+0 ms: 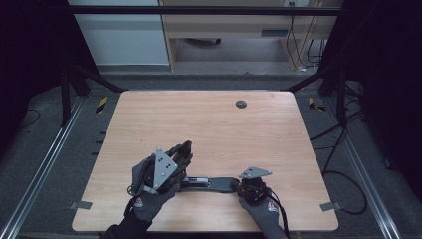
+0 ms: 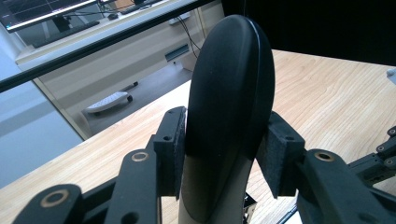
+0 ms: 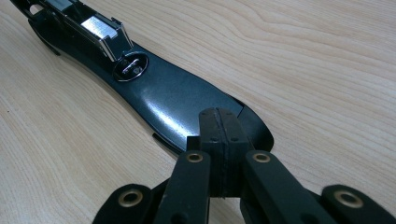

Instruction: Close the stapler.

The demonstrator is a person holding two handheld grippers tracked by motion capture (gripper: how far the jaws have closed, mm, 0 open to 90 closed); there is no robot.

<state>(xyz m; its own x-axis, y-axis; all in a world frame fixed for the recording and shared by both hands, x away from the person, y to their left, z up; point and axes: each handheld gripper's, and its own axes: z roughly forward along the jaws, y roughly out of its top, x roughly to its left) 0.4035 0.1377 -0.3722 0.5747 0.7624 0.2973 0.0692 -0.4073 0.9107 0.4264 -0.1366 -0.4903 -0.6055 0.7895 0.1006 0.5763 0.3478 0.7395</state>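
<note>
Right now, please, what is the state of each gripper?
Left gripper: jaws around the rounded end of a black stapler, pads against its sides.
Right gripper: jaws shut together, tips pressing down on the stapler's other part.

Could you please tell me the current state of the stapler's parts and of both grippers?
Stapler cover: swung up away from the base, held between the left fingers.
Stapler base: lying flat on the table, pinned at its end.
Staple magazine: exposed, metal showing.
Left gripper: fingers closed on the cover.
Right gripper: fingers shut together, tips resting on the base end.
</note>
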